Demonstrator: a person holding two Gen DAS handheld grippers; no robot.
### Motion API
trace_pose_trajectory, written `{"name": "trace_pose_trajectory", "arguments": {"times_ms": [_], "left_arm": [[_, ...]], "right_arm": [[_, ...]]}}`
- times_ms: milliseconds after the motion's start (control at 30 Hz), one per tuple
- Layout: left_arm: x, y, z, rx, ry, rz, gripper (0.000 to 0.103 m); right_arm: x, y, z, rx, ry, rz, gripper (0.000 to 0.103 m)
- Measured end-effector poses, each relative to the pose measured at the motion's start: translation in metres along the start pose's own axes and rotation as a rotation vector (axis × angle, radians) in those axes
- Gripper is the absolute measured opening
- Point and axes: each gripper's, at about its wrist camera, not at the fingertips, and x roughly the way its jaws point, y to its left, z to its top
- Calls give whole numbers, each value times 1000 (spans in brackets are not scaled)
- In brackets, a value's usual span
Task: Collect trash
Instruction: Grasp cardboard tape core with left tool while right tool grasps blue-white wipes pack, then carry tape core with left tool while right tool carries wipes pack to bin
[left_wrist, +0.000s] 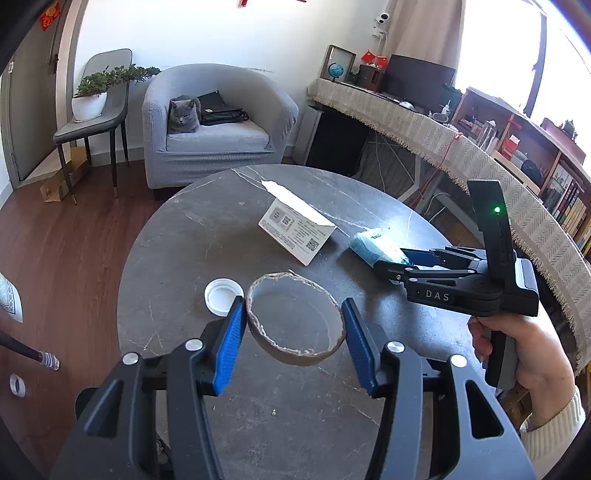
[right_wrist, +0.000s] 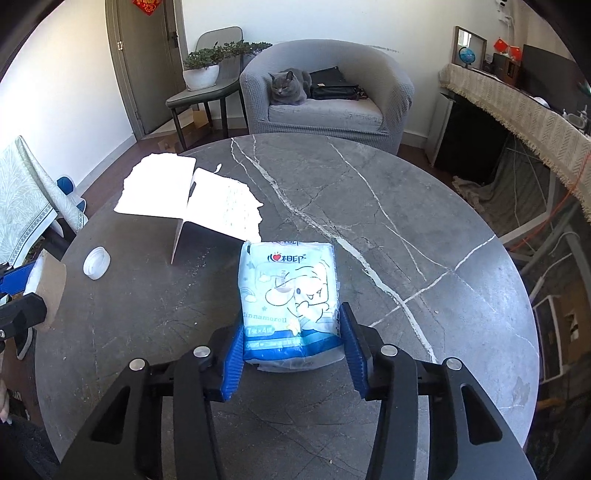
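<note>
from the left wrist we see our left gripper (left_wrist: 293, 328) pinching a frayed cardboard ring (left_wrist: 295, 319) above the table (left_wrist: 177, 236). from the right wrist, our right gripper (right_wrist: 291, 347) seemingly clamps a blue-white tissue pack (right_wrist: 290, 299) lying on the marble.

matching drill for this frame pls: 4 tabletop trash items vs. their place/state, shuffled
1. cardboard ring
2. tissue pack
3. bottle cap
4. torn card

a. lying loose on the table beside the ring
b. between the left gripper pads
c. standing folded like a tent
d. between the right gripper pads

Pairs: 1-b, 2-d, 3-a, 4-c
</note>
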Motion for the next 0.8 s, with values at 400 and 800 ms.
{"name": "trace_pose_trajectory", "arguments": {"times_ms": [400,800], "left_arm": [[-29,8,-19,-40,-13,19,55],[-52,28,-39,-45,-11,94,55]], "right_arm": [[-50,30,-20,-1,-54,56,47],[-68,97,-22,-58,-93,207,47]]}}
